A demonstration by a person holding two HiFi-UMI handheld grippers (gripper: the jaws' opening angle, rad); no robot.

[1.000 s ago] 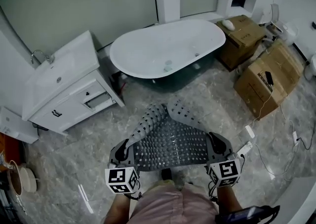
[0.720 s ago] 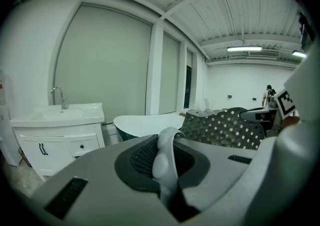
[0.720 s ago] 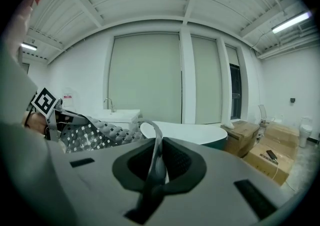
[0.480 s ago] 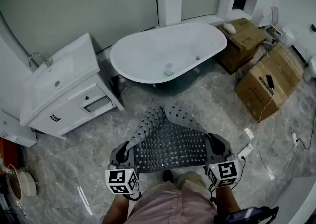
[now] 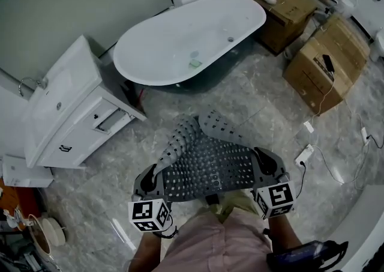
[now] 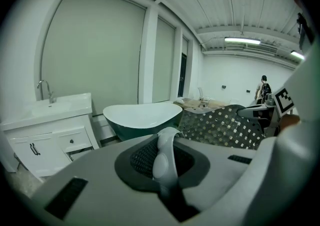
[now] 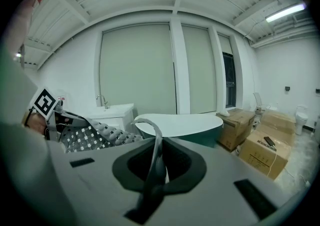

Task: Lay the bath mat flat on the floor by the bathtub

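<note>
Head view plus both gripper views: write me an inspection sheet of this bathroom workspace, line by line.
Surface: grey marbled floor, glossy, running up to the bathtub.
Job's things: bath mat held up in the air, far end curled over, not laid flat yet.
Clutter: cardboard box and a second box right of the tub; small green thing inside the tub.
Grippers: left tool and right tool each shut on a near corner of the mat.
Cables: white power strip and leads on the floor at right.
Surroundings: white vanity cabinet left of the tub.
</note>
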